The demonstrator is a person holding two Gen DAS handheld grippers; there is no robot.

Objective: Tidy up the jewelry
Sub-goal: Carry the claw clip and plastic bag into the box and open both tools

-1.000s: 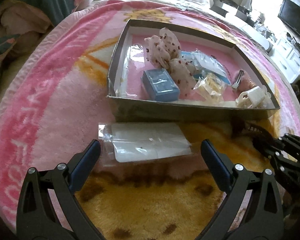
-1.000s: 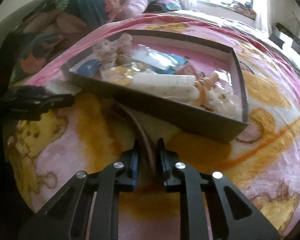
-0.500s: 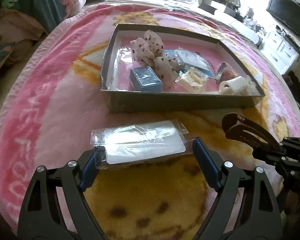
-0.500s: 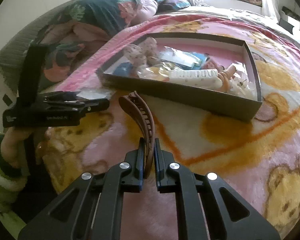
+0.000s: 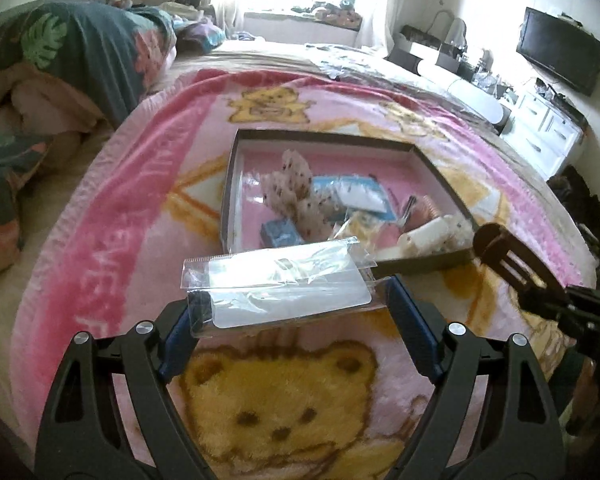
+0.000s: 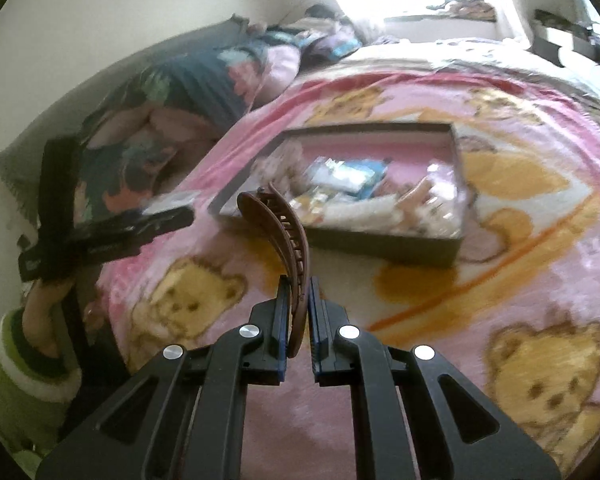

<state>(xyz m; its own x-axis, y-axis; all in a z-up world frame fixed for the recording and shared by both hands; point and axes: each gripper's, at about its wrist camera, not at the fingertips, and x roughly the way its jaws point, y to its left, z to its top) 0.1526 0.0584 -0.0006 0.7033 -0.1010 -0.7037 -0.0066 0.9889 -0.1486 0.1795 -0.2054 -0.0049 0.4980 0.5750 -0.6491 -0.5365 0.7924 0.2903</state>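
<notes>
My left gripper point(image 5: 296, 300) is shut on a clear plastic packet point(image 5: 280, 280) with a white card inside and holds it up above the blanket, in front of the dark shallow box point(image 5: 236, 148). The box holds several jewelry items: a spotted fabric bow point(image 5: 296, 192), a blue case point(image 5: 280, 234) and small packets. My right gripper point(image 6: 298, 300) is shut on a curved brown hair clip point(image 6: 284, 224) and holds it in the air, left of the box point(image 6: 384, 240). The clip also shows at the right of the left wrist view point(image 5: 508, 260).
A pink blanket with yellow bears point(image 5: 284, 408) covers the bed. Floral pillows and bedding point(image 5: 72, 56) lie at the far left. A white cabinet point(image 5: 548, 128) and a TV point(image 5: 560, 52) stand to the right.
My left gripper closed on the plastic packet and lifted it off the blanket. My right gripper rose and pulled back with the brown clip. Both views now stand higher above the bed.
</notes>
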